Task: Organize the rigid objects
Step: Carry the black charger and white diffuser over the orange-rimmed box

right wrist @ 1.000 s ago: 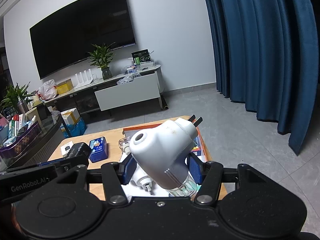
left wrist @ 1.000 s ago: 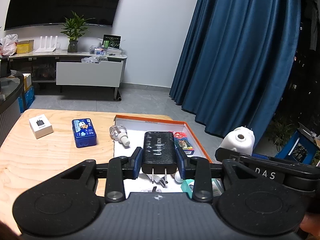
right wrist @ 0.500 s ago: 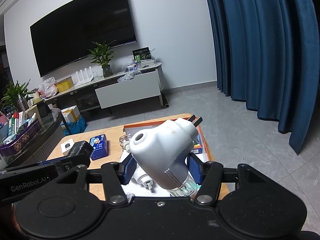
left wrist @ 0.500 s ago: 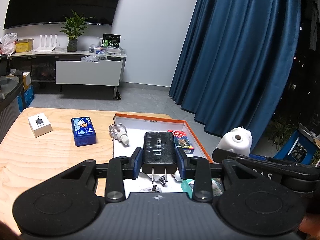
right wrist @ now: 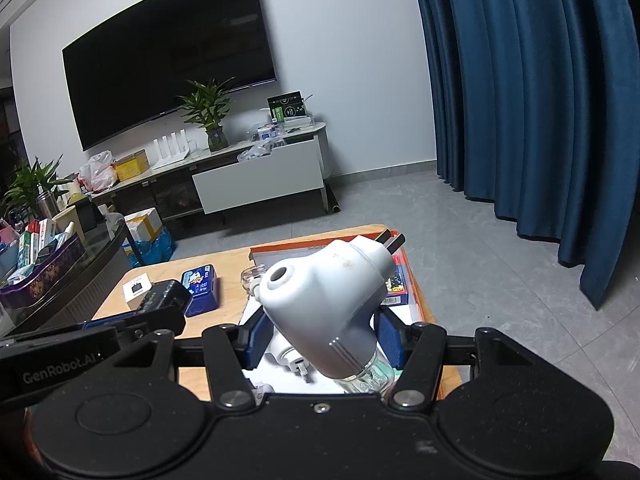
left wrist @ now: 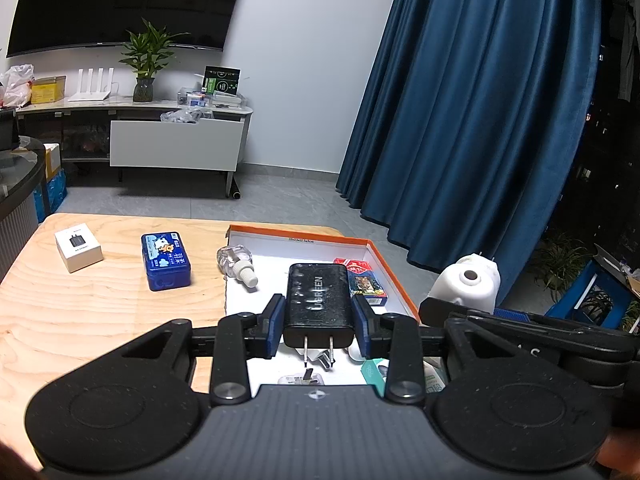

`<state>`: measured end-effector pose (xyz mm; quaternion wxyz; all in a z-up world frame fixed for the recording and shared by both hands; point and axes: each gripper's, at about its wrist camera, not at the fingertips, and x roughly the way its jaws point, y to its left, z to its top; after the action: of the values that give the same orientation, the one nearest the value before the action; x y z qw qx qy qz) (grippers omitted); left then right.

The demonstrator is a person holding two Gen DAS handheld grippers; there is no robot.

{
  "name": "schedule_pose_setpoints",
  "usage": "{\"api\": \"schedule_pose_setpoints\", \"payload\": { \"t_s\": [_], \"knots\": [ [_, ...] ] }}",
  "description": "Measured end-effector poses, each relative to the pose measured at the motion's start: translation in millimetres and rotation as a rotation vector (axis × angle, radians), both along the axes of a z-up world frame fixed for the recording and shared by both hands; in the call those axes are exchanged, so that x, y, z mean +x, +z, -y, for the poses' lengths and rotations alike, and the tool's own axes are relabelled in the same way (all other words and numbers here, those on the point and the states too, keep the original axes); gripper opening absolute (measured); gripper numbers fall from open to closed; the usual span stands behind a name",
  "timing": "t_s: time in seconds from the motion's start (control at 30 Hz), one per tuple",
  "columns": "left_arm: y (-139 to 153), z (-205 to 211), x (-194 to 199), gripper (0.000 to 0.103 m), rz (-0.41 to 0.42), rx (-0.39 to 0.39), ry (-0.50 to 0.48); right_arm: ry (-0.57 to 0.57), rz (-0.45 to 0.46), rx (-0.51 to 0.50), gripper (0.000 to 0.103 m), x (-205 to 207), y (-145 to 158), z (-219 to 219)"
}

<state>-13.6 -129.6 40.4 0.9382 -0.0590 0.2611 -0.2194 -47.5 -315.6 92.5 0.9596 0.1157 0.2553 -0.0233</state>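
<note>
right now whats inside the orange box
A card pack lies in the orange box, with a small white plug nearer. The black charger and left gripper cover the rest.

A black charger, a white plug-in diffuser, a blue tin, an orange-rimmed white tray, and dark blue curtains.

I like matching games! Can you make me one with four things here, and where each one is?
Things:
1. black charger
2. white plug-in vaporizer
3. blue tin
4. playing cards

Places:
A. lying inside the orange-edged box
B. clamped in the left gripper
C. on the wooden table
D. clamped in the right gripper

Pairs: 1-B, 2-D, 3-C, 4-A
</note>
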Motion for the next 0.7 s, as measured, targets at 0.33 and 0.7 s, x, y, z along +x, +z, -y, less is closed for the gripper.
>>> {"api": "schedule_pose_setpoints", "payload": {
  "t_s": [0.33,0.7],
  "knots": [
    [-1.7,0.1,-0.2,0.036,-0.002,0.0,0.001,0.001,-0.001,-0.001,0.067,-1.0,-1.7,-1.5],
    [-1.2,-0.1,0.0,0.036,-0.002,-0.001,0.0,0.001,-0.003,-0.001,0.067,-0.4,-1.4,-1.8]
  ]
}}
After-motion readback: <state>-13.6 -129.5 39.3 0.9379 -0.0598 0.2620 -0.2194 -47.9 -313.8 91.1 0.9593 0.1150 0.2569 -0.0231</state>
